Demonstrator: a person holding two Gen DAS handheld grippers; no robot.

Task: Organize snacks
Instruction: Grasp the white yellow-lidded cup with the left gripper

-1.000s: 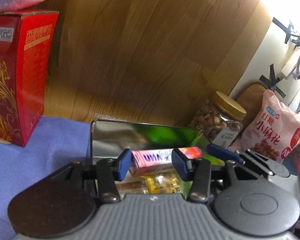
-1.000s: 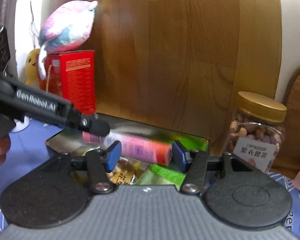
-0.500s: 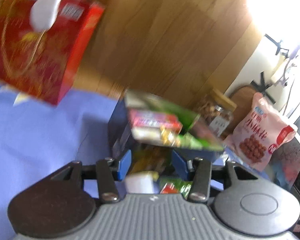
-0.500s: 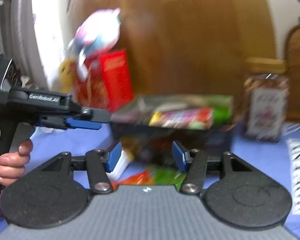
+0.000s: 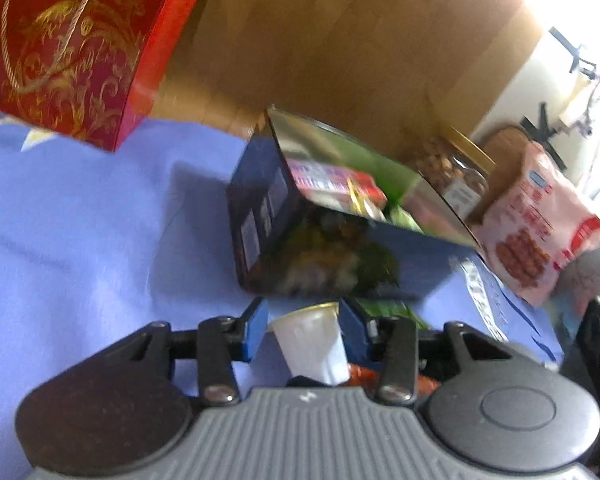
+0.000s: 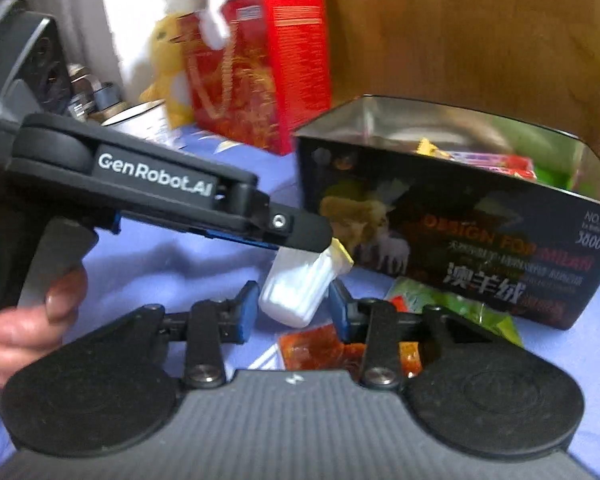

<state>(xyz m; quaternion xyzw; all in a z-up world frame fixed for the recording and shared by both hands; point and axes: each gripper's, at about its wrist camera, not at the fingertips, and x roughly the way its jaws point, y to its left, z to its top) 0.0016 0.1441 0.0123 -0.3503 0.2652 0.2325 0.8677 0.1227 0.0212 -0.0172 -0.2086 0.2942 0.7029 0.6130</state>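
Observation:
A dark open tin box (image 5: 268, 216) (image 6: 452, 240) stands on the blue cloth and holds a pink-red snack pack (image 5: 332, 178) and other snacks. A small white cup with a gold lid (image 5: 312, 340) (image 6: 300, 284) lies on the cloth in front of the box. My left gripper (image 5: 303, 330) is open with its jaws on either side of the cup, apart from it. In the right wrist view its finger (image 6: 260, 224) hangs just above the cup. My right gripper (image 6: 292, 308) is open and empty, just in front of the cup.
Orange (image 6: 324, 348) and green (image 6: 460, 304) snack packets lie on the cloth by the box. A red gift box (image 5: 68, 48) stands at the back left. A nut jar (image 5: 456, 172) and a pink snack bag (image 5: 540, 224) stand to the right. A wooden panel is behind.
Both grippers have pulled back from over the box and dropped to the cloth in front of it. The white cup now lies between the left jaws.

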